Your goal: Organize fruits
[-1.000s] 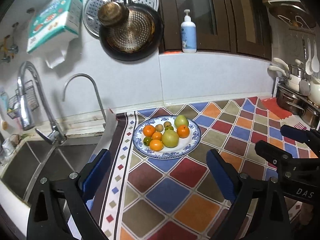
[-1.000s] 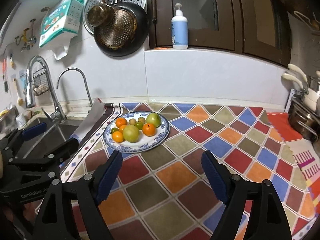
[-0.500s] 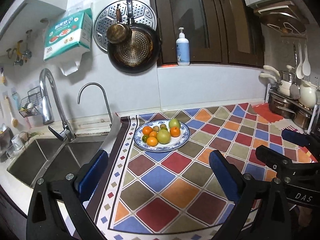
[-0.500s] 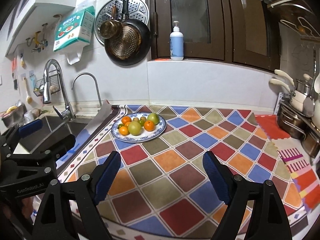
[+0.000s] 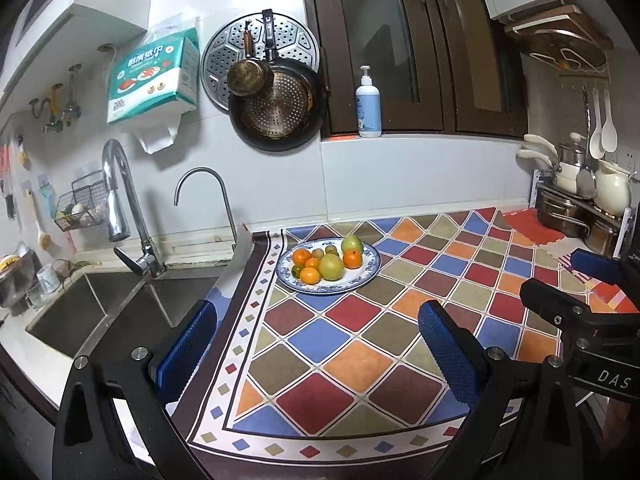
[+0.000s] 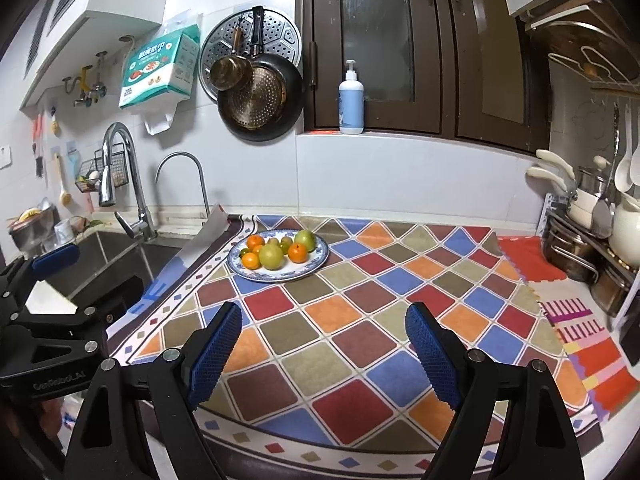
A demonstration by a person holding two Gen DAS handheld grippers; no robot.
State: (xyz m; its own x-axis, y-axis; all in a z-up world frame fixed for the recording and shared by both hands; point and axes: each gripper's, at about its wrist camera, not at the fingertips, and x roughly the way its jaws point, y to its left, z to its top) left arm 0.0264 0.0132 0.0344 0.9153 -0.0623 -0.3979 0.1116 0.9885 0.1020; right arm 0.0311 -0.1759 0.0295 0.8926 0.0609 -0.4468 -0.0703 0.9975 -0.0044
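Note:
A blue-and-white plate [image 5: 362, 280] stands on the checkered counter mat, near its far left corner. On it lie several fruits: oranges [image 5: 352, 259], a large green-yellow fruit [image 5: 331, 267], a green apple [image 5: 352, 244] and small green ones. In the right wrist view the same plate [image 6: 310, 270] holds the large green fruit [image 6: 271, 256]. My left gripper [image 5: 316, 332] hangs open and empty over the mat's near part, well short of the plate. My right gripper [image 6: 324, 328] is open and empty too, to the right of the left one and equally far back.
A sink [image 5: 100, 312] with two faucets [image 5: 120, 200] lies left of the mat. A pan [image 5: 276, 112] and steamer tray hang on the wall, with a soap bottle [image 5: 369, 108] on the ledge. Pots and a kettle [image 5: 612, 194] fill a rack at the far right.
Both grippers have drawn back from the plate and risen slightly, so it looks smaller and farther. The left jaws stand slightly wider. The fruit has not moved.

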